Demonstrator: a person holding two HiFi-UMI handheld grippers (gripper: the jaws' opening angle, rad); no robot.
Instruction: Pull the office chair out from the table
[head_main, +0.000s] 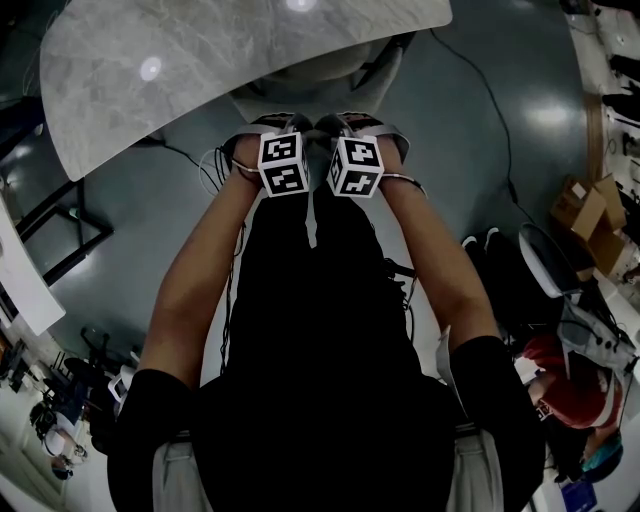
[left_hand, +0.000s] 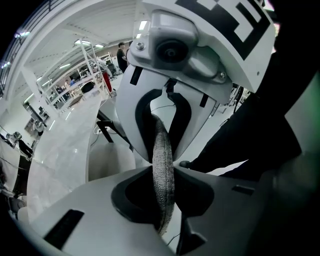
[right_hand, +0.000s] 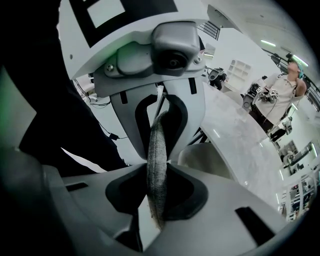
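Note:
The office chair (head_main: 300, 95), light grey, is tucked under the white marble table (head_main: 200, 60). Both grippers sit side by side on the top of its backrest. In the left gripper view my left gripper (left_hand: 163, 200) has its jaws pressed on the backrest's grey woven edge (left_hand: 162, 165), with the right gripper's body (left_hand: 170, 75) facing it. The right gripper (right_hand: 156, 200) pinches the same grey woven edge (right_hand: 156, 160) from the other side. From the head view the left gripper (head_main: 272, 124) and right gripper (head_main: 340, 124) show under their marker cubes, with my forearms behind them.
The table's edge runs just beyond the backrest. A black cable (head_main: 490, 90) crosses the grey floor at the right. Cardboard boxes (head_main: 590, 210) stand far right, and a black frame (head_main: 60, 235) at the left. Another person (right_hand: 280, 95) stands beyond the table.

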